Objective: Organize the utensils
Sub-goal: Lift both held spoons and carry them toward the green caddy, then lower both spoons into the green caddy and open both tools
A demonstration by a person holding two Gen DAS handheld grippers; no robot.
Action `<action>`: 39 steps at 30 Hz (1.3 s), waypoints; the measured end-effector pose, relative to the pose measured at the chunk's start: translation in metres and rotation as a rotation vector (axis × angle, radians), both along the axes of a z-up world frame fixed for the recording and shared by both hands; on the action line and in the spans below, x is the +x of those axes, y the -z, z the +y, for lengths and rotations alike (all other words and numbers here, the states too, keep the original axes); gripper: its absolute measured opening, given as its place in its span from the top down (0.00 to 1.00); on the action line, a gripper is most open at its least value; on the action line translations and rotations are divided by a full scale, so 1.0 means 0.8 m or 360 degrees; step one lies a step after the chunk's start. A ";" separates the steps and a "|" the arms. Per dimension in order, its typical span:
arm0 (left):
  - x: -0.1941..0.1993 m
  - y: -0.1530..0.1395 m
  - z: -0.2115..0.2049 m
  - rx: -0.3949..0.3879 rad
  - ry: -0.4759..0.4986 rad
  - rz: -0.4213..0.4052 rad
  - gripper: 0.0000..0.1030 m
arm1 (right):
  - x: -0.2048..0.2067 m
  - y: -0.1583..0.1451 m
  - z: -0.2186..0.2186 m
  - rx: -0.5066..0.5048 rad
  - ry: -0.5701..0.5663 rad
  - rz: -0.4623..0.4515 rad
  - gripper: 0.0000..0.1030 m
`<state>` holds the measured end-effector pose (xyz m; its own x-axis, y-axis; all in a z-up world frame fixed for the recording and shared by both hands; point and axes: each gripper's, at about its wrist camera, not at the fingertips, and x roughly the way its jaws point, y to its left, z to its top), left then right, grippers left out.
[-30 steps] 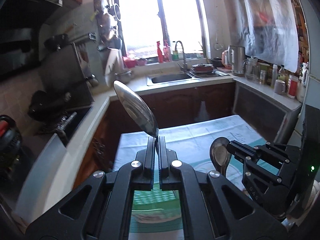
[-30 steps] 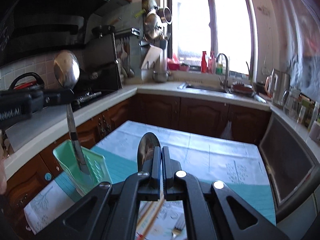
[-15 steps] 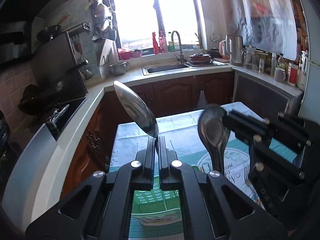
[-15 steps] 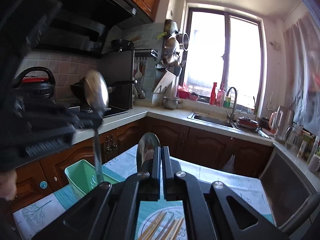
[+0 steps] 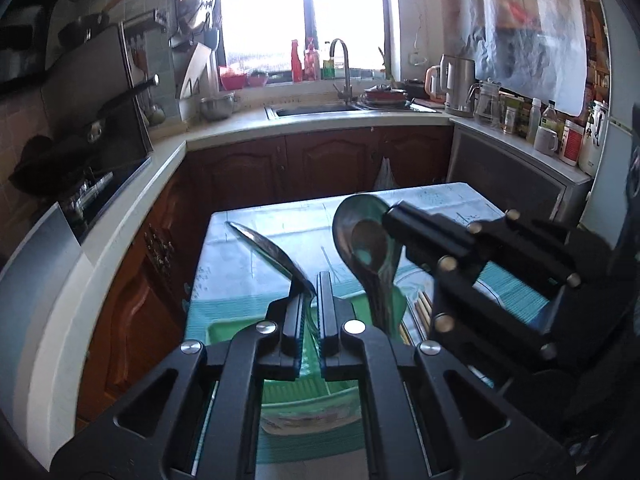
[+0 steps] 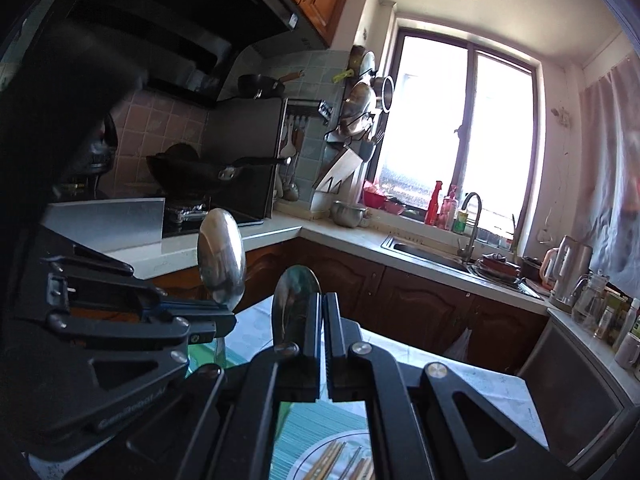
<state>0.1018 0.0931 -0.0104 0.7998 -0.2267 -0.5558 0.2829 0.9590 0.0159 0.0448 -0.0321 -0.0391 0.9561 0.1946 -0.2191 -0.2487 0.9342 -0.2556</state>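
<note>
My left gripper (image 5: 314, 292) is shut on the neck of a steel spoon (image 5: 272, 252), its bowl slanting up to the left. It hangs just over the green plastic basket (image 5: 224, 332) on the table. My right gripper (image 5: 390, 216) comes in from the right, shut on a second spoon (image 5: 366, 240) whose handle points down at the basket's right side. In the right wrist view my right gripper (image 6: 322, 304) pinches its spoon (image 6: 294, 304), bowl up. The left gripper (image 6: 228, 324) with its spoon (image 6: 222, 256) is close on the left.
A white plate (image 6: 316, 446) with chopsticks (image 6: 332, 458) lies on the teal and white tablecloth (image 5: 248, 272) right of the basket. Kitchen counters, a stove (image 5: 104, 184) and a sink (image 5: 316, 111) ring the table beyond a narrow floor gap.
My left gripper has sunk toward the green basket and its spoon now slants lower. My right gripper has moved in close beside it, with its spoon's handle now at the basket.
</note>
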 end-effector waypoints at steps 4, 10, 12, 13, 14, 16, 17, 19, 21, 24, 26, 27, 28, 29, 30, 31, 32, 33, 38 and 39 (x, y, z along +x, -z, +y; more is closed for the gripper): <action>-0.005 0.003 0.004 -0.0042 -0.0028 -0.0004 0.98 | 0.006 0.017 0.001 -0.0016 0.0015 0.0032 0.99; -0.014 -0.002 0.009 -0.0072 -0.0046 -0.0018 0.94 | -0.001 0.017 -0.006 0.0043 -0.0048 0.0060 0.99; -0.015 -0.003 0.012 -0.0078 -0.0058 -0.0019 0.93 | -0.004 0.019 -0.006 0.0036 -0.0070 0.0058 0.99; -0.017 -0.005 0.013 -0.0084 -0.0064 -0.0018 0.93 | -0.004 0.019 -0.007 0.0041 -0.0091 0.0067 0.99; -0.017 -0.005 0.015 -0.0092 -0.0068 -0.0016 0.93 | -0.004 0.021 -0.007 0.0049 -0.0107 0.0080 0.99; -0.018 -0.007 0.019 -0.0104 -0.0080 -0.0007 0.93 | -0.004 0.020 -0.008 0.0073 -0.0127 0.0103 0.99; -0.018 -0.008 0.021 -0.0113 -0.0083 -0.0002 0.93 | -0.003 0.021 -0.008 0.0080 -0.0130 0.0110 0.99; -0.020 -0.009 0.026 -0.0136 -0.0086 0.0009 0.93 | -0.003 0.021 -0.007 0.0091 -0.0132 0.0111 0.99; -0.022 -0.012 0.029 -0.0149 -0.0094 0.0004 0.91 | -0.001 0.020 -0.006 0.0101 -0.0134 0.0110 0.99; -0.023 -0.017 0.032 -0.0156 -0.0093 -0.0008 0.91 | 0.002 0.018 -0.006 0.0137 -0.0142 0.0117 0.99; -0.026 -0.018 0.032 -0.0160 -0.0089 -0.0011 0.91 | 0.004 0.017 -0.005 0.0128 -0.0143 0.0111 0.99; -0.027 -0.019 0.031 -0.0159 -0.0089 -0.0011 0.90 | 0.004 0.019 -0.002 0.0106 -0.0142 0.0109 0.99; -0.028 -0.019 0.031 -0.0158 -0.0086 -0.0011 0.87 | 0.003 0.020 0.000 0.0087 -0.0149 0.0102 0.99; -0.029 -0.019 0.030 -0.0160 -0.0082 -0.0011 0.84 | 0.001 0.022 0.002 0.0069 -0.0157 0.0098 0.99; -0.031 -0.020 0.029 -0.0164 -0.0079 -0.0011 0.75 | 0.000 0.024 0.004 0.0047 -0.0175 0.0107 0.99; -0.033 -0.021 0.028 -0.0170 -0.0079 -0.0018 0.62 | -0.001 0.027 0.006 0.0028 -0.0193 0.0127 0.99; -0.035 -0.022 0.028 -0.0175 -0.0080 -0.0028 0.55 | -0.003 0.029 0.008 0.0013 -0.0188 0.0123 0.98; -0.039 -0.023 0.028 -0.0181 -0.0082 -0.0045 0.44 | -0.005 0.031 0.008 0.0000 -0.0189 0.0120 0.96; -0.054 -0.033 0.022 -0.0201 -0.0067 -0.0088 0.41 | -0.008 0.033 -0.010 0.0104 -0.0254 0.0228 0.69; -0.056 -0.034 0.021 -0.0204 -0.0066 -0.0089 0.41 | -0.010 0.033 -0.014 0.0116 -0.0250 0.0235 0.69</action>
